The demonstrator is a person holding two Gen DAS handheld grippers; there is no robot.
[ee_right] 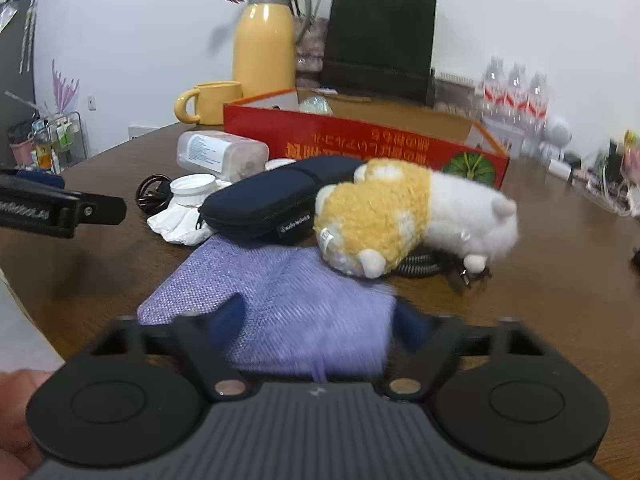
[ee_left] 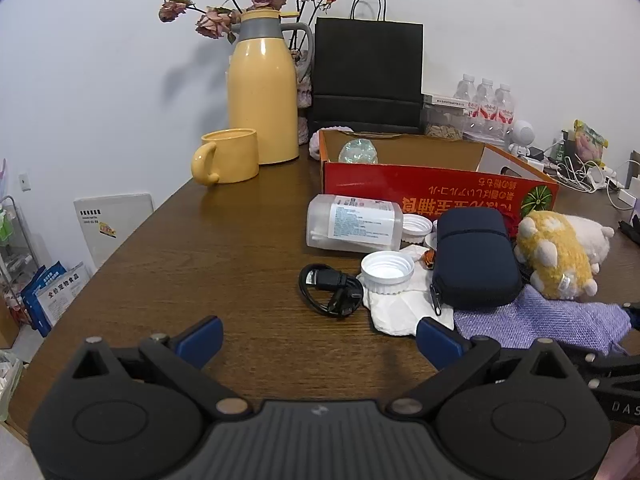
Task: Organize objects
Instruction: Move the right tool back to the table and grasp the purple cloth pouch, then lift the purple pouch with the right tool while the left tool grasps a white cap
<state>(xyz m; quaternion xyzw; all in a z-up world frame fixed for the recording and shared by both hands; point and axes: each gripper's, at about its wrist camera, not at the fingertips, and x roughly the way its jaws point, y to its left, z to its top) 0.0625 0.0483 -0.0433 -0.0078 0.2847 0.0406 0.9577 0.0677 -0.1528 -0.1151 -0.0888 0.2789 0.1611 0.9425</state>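
Jaws of right gripper [ee_right: 318, 322] astride purple pouch [ee_right: 280, 292], iridescent ball [ee_left: 357, 151] in red box [ee_left: 440, 188]

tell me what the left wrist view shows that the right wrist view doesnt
Only the left wrist view: the left gripper open over bare table, and the black cable in full.

Only the right wrist view: the right gripper with the purple pouch between its fingers, and a braided cord under the plush toy.

Both: yellow jug, mug, red box, dark case, white cap.
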